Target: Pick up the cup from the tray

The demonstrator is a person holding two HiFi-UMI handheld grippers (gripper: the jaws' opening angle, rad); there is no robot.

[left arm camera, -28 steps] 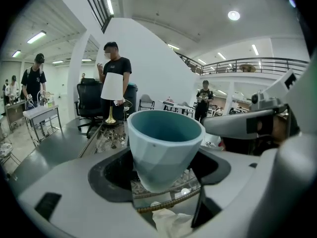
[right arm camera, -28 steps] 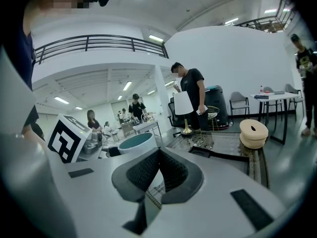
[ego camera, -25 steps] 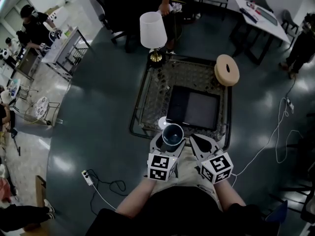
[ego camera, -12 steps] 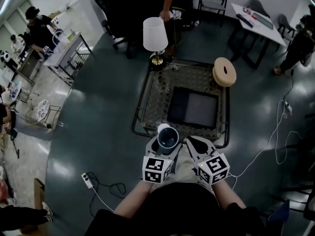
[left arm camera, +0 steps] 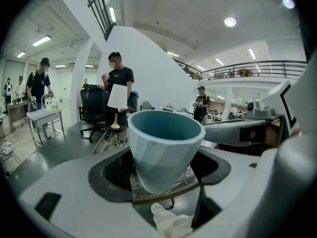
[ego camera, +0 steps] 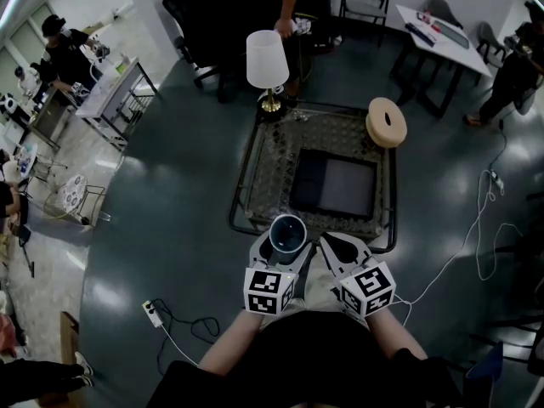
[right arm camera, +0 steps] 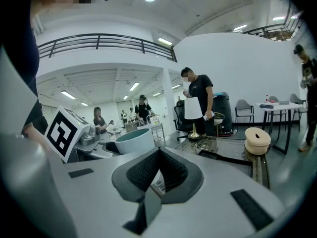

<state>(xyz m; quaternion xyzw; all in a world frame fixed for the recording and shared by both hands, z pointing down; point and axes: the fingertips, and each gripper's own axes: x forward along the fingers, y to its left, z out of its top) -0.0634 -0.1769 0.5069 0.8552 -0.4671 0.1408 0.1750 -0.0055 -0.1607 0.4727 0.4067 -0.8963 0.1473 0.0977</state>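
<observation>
A light blue cup (ego camera: 287,234) stands upright between the jaws of my left gripper (ego camera: 286,243), which is shut on it over the front edge of the glass table (ego camera: 242,185). In the left gripper view the cup (left arm camera: 163,148) fills the middle, held low on its wall by the left gripper (left arm camera: 163,178). The dark tray (ego camera: 336,185) lies in the middle of the table, beyond the cup. My right gripper (ego camera: 340,246) is beside the left one, shut with nothing in it. In its own view the right gripper (right arm camera: 156,175) has its pads together, and the cup (right arm camera: 131,140) shows to its left.
A lamp (ego camera: 266,58) with a white shade stands at the table's far left corner. A round beige ring-shaped object (ego camera: 386,121) sits at the far right corner. A white crumpled thing (left arm camera: 171,222) shows under the cup. A power strip (ego camera: 153,313) and cables lie on the floor. People stand beyond the table.
The left gripper with the cup has drifted slightly left and towards me. A small white thing that showed beside the cup is now hidden. The right gripper kept alongside.
</observation>
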